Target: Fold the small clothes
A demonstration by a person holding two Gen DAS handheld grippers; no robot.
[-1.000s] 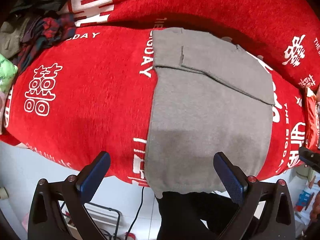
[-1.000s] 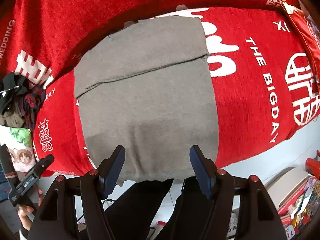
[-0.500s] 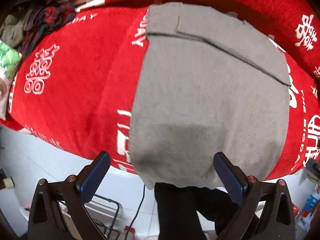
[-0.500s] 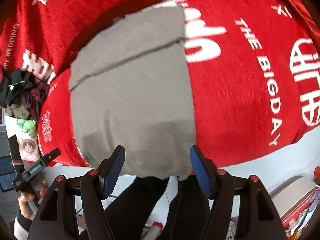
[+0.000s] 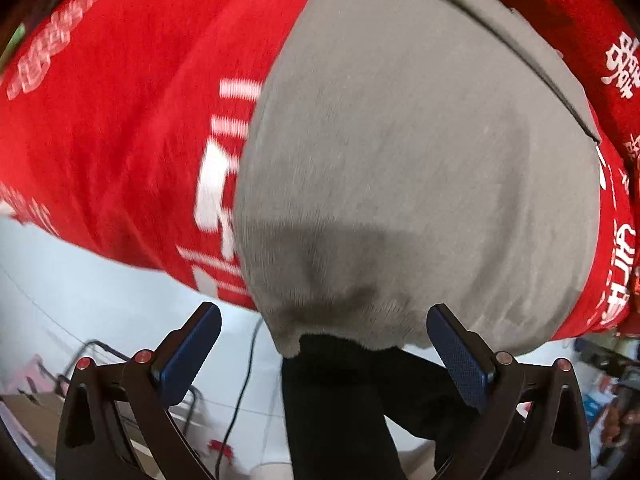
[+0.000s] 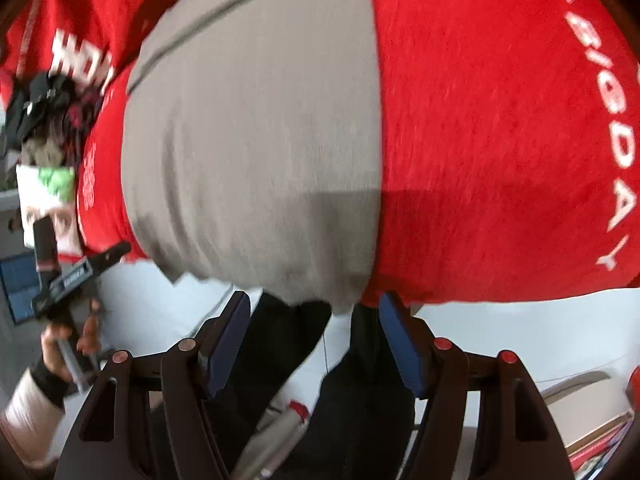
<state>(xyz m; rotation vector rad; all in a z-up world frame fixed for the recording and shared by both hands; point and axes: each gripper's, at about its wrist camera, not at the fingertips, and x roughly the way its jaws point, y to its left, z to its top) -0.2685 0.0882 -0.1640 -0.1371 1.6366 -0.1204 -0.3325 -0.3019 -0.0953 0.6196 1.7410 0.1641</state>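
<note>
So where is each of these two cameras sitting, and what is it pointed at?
Left wrist view: sits on the left tongs, looking down past their open blue pads at the near hem of the grey garment on the red blanket; the person's dark legs show below.
Right wrist view: sits on the right tongs, open too, aimed at the garment's near corner; the person's left hand shows at the side.
Shared: garment, blanket, legs.
</note>
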